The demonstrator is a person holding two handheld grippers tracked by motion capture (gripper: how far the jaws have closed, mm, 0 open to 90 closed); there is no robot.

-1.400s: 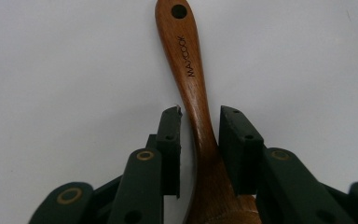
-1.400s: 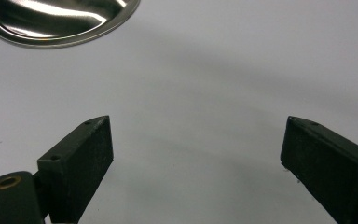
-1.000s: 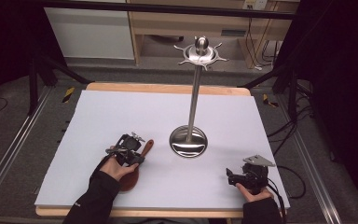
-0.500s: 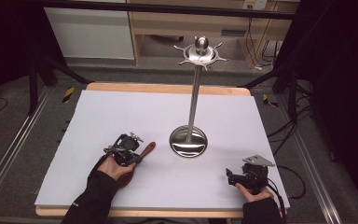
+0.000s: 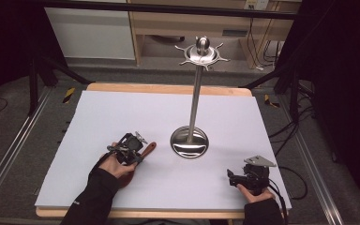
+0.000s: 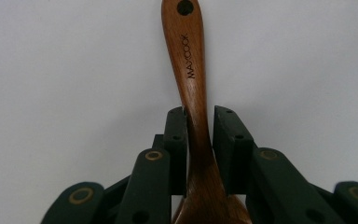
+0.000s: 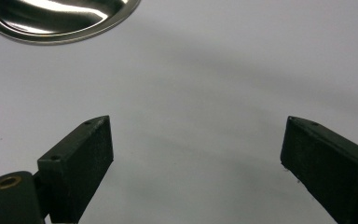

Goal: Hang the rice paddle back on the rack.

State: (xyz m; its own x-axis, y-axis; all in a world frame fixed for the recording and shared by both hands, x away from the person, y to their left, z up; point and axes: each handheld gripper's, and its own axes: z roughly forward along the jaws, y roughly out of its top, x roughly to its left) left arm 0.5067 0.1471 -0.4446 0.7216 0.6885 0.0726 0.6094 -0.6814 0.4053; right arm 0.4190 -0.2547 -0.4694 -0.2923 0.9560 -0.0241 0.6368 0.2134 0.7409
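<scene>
Wooden spoon (image 6: 193, 93) lies near-left on the white table (image 5: 122, 108) — left gripper (image 6: 199, 122) clamped on its neck. Light, stiff, smooth wood; grip there. Right gripper (image 7: 196, 154) wide open, empty.

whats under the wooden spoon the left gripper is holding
Under the wooden spoon lies the white table cover, plain beneath the handle. The left gripper is shut on the spoon's neck. The hand and gripper cover the bowl end, so whatever lies beneath that is hidden.
</scene>
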